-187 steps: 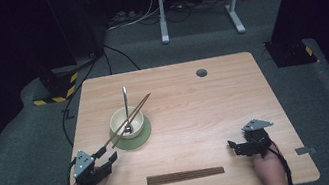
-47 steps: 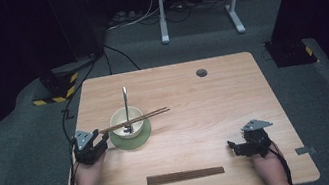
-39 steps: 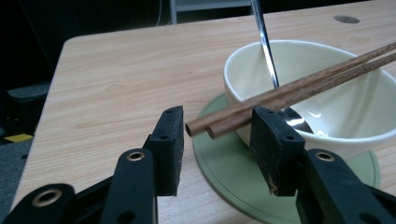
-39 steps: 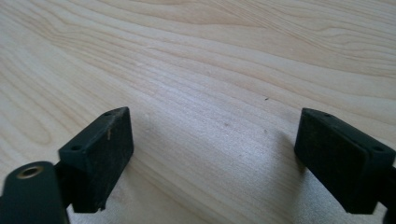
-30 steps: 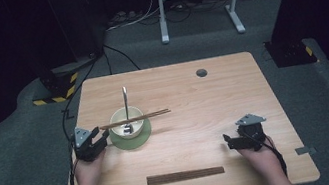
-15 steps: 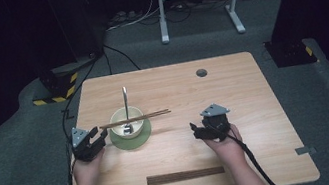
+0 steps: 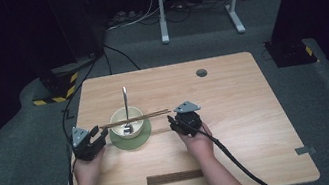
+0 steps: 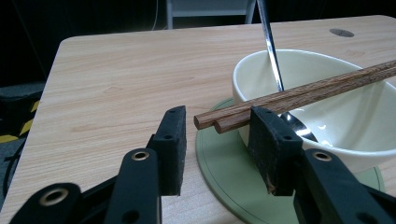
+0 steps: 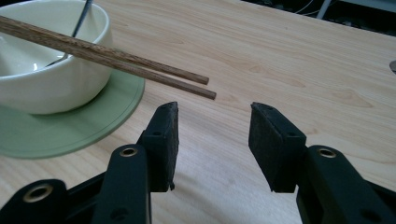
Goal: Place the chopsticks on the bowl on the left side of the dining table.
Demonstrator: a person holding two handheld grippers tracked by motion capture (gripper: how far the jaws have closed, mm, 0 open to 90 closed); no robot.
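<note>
One bowl [image 7: 127, 123] is seen on one green saucer [image 7: 132, 139], with one metal spoon [image 7: 125, 101] stood in it. Two chopsticks [image 7: 135, 119] are laid across its rim. One dark wooden strip [image 7: 174, 177] and two grippers are counted on the one table [image 7: 235, 106].

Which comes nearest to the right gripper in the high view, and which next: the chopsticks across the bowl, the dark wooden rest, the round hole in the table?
1. Chopsticks: their tips lie just left of the right gripper.
2. Dark wooden rest: near the table's front edge.
3. Round hole: toward the far edge; nearly level with the rest.
</note>
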